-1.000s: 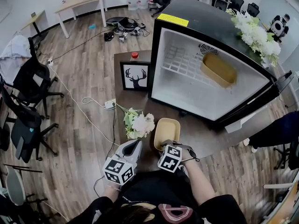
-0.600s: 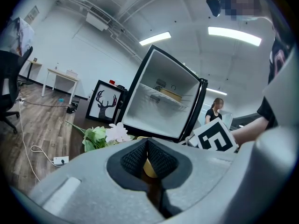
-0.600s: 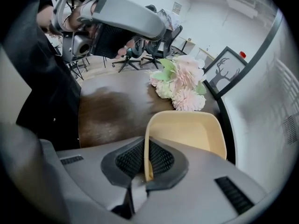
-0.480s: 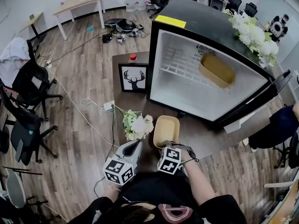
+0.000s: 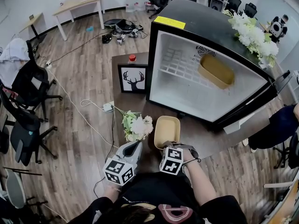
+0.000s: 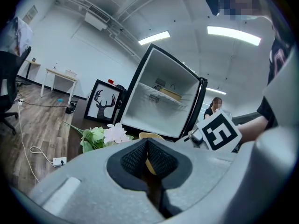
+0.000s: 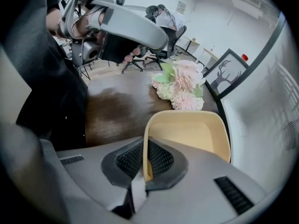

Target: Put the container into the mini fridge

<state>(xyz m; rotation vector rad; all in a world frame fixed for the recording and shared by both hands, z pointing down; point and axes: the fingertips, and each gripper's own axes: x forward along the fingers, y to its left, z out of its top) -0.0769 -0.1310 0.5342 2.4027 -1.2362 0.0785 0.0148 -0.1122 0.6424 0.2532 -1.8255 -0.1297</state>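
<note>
A tan open container (image 5: 167,129) (image 7: 187,133) sits on the dark table in front of the open mini fridge (image 5: 205,83). My right gripper (image 5: 169,146) (image 7: 145,161) is shut on the container's near rim, which stands pinched between its pads. A second tan container (image 5: 216,71) rests on the fridge's wire shelf. My left gripper (image 5: 131,149) (image 6: 146,157) is shut with nothing held, hovering left of the right one, near the table's front edge.
An artificial flower bunch (image 5: 136,124) lies left of the container. A framed deer picture (image 5: 135,78) and a red-capped bottle (image 5: 133,58) stand left of the fridge. White flowers (image 5: 254,34) top the fridge. Office chairs (image 5: 28,83) stand on the wooden floor at left.
The right gripper's jaws closed on the container's near rim. The head view shifted slightly; the left gripper stayed put.
</note>
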